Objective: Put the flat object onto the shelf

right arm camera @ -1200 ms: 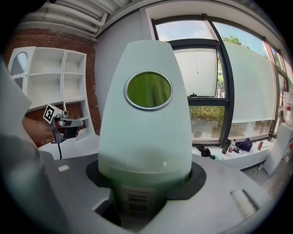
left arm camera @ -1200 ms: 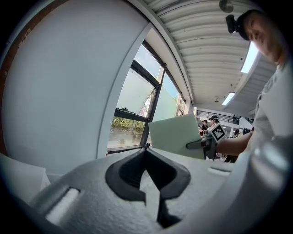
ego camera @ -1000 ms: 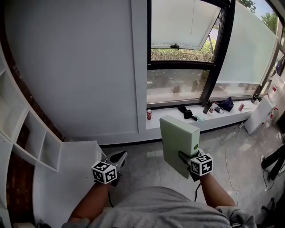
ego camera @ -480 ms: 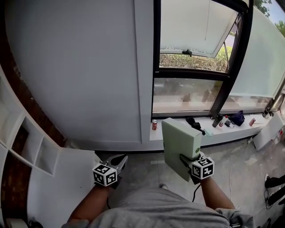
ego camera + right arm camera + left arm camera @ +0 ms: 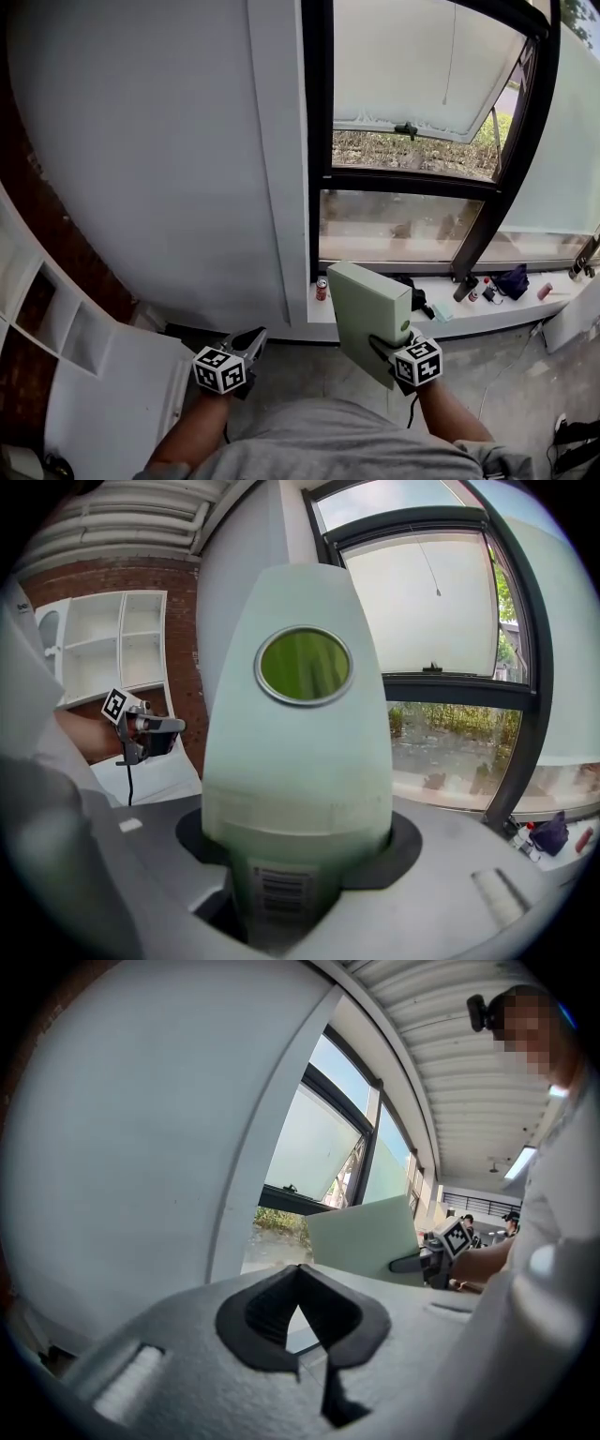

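A flat pale green box (image 5: 368,311) with a round green window on its end (image 5: 304,665) stands upright in my right gripper (image 5: 380,345), whose jaws are shut on its lower edge. In the left gripper view the same box (image 5: 364,1239) shows at the right, with the right gripper (image 5: 439,1258) below it. My left gripper (image 5: 251,338) is level in front of me, its jaws together with nothing between them. The white shelf unit with open compartments (image 5: 52,314) stands at the far left against a brick wall (image 5: 105,639).
A white wall (image 5: 169,169) and a dark-framed window (image 5: 412,178) face me. The sill (image 5: 469,314) holds a red can (image 5: 322,288), bottles and dark items. A low white surface (image 5: 122,403) lies beside the shelf, at lower left.
The wall, window and sill have drawn nearer and shifted in view as both hands travelled along. The green box stays gripped on the right. The left jaws remain together.
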Demonstrator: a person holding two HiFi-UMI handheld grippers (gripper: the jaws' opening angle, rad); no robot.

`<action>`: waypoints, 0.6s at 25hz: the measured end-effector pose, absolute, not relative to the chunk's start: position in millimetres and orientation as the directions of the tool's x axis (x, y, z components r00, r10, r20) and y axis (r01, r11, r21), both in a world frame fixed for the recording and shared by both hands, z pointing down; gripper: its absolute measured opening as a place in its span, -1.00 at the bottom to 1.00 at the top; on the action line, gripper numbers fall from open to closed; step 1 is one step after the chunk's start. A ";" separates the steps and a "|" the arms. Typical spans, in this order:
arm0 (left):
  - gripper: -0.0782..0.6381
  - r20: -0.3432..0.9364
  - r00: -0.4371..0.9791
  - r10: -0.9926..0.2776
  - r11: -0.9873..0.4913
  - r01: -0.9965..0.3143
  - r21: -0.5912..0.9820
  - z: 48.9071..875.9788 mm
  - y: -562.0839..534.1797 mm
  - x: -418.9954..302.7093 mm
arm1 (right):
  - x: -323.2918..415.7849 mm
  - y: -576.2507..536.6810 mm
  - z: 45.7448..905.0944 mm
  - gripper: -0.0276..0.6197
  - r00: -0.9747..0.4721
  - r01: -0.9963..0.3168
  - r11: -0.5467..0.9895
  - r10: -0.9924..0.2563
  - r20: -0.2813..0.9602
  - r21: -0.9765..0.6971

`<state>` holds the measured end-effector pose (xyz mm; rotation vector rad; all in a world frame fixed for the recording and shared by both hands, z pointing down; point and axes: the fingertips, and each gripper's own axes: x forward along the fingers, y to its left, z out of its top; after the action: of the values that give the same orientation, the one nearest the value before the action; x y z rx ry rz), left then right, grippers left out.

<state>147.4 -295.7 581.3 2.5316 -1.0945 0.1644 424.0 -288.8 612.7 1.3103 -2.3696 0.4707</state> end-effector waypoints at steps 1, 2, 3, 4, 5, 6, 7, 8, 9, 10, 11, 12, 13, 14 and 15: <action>-0.80 0.256 0.691 -0.675 -0.627 -0.722 0.292 581.6 -300.7 151.7 | 427.2 -293.0 614.5 -0.03 -0.488 -0.856 0.507 -0.722 0.491 -0.104; -0.80 0.262 0.693 -0.672 -0.629 -0.720 0.293 582.3 -305.3 154.9 | 429.5 -296.0 616.3 -0.03 -0.488 -0.856 0.506 -0.720 0.494 -0.108; -0.80 0.265 0.696 -0.667 -0.632 -0.717 0.294 583.1 -309.6 157.0 | 431.1 -298.2 617.9 -0.03 -0.486 -0.858 0.502 -0.720 0.496 -0.112; -0.80 0.267 0.700 -0.662 -0.635 -0.713 0.295 583.8 -314.1 158.1 | 431.9 -300.0 619.1 -0.03 -0.482 -0.861 0.496 -0.722 0.497 -0.115; -0.80 0.266 0.706 -0.656 -0.641 -0.708 0.298 584.5 -318.8 158.6 | 432.2 -301.5 620.1 -0.03 -0.476 -0.865 0.488 -0.725 0.498 -0.116; -0.80 0.265 0.714 -0.648 -0.648 -0.700 0.300 585.1 -323.8 158.7 | 431.7 -302.7 621.0 -0.03 -0.469 -0.870 0.480 -0.729 0.500 -0.116; -0.80 0.263 0.723 -0.638 -0.658 -0.690 0.301 585.7 -328.9 158.4 | 430.6 -303.3 621.7 -0.03 -0.460 -0.875 0.471 -0.733 0.501 -0.115; -0.80 0.262 0.735 -0.625 -0.671 -0.678 0.300 586.1 -334.1 158.2 | 428.9 -303.5 622.0 -0.03 -0.453 -0.880 0.462 -0.738 0.500 -0.115; -0.80 0.261 0.748 -0.610 -0.688 -0.663 0.295 586.0 -339.2 157.9 | 426.6 -303.4 621.7 -0.03 -0.445 -0.885 0.452 -0.745 0.497 -0.115; -0.80 0.260 0.762 -0.593 -0.705 -0.648 0.289 585.3 -343.9 157.1 | 423.9 -302.8 621.0 -0.03 -0.439 -0.889 0.442 -0.753 0.491 -0.118; -0.80 0.261 0.773 -0.578 -0.720 -0.633 0.283 584.3 -348.1 155.3 | 420.6 -301.6 620.4 -0.03 -0.432 -0.894 0.431 -0.760 0.485 -0.121; -0.80 0.262 0.782 -0.565 -0.731 -0.622 0.280 583.1 -351.7 152.3 | 417.2 -299.7 620.0 -0.03 -0.424 -0.899 0.419 -0.767 0.481 -0.126; -0.80 0.264 0.789 -0.555 -0.739 -0.613 0.278 582.0 -354.8 148.5 | 413.9 -297.3 619.6 -0.03 -0.416 -0.905 0.405 -0.773 0.480 -0.132; -0.80 0.265 0.794 -0.547 -0.746 -0.606 0.276 580.5 -357.7 144.4 | 411.0 -294.7 618.7 -0.03 -0.408 -0.910 0.392 -0.778 0.478 -0.137; -0.80 0.263 0.799 -0.541 -0.752 -0.600 0.274 578.5 -360.8 140.7 | 408.8 -292.4 617.2 -0.03 -0.399 -0.914 0.380 -0.784 0.476 -0.141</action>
<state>140.7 -360.8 578.5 2.6419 -0.8674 0.2375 408.8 -292.4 617.2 1.4847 -2.3140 0.5523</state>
